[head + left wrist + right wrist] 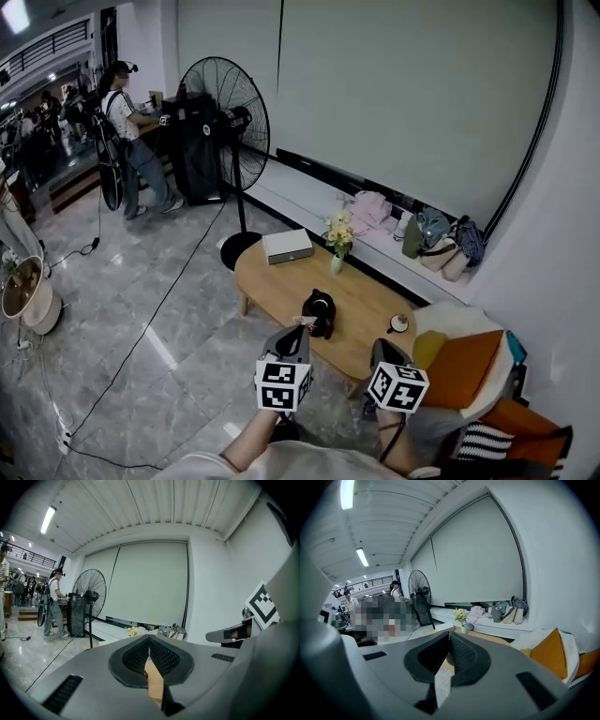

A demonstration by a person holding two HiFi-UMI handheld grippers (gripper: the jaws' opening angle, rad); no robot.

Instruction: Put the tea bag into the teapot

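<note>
Wooden table (281,281) ahead | left gripper (296,333), right gripper (382,349) abreast, jaws together

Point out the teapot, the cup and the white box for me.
teapot (321,314), head view, on its dark body.
cup (398,324), head view, on its open top.
white box (287,245), head view, on its lid.

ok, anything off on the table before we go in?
Nothing stands out. Teapot, cup and flower vase stand upright on the wooden table, the white box lies flat, and no spill is visible.
</note>
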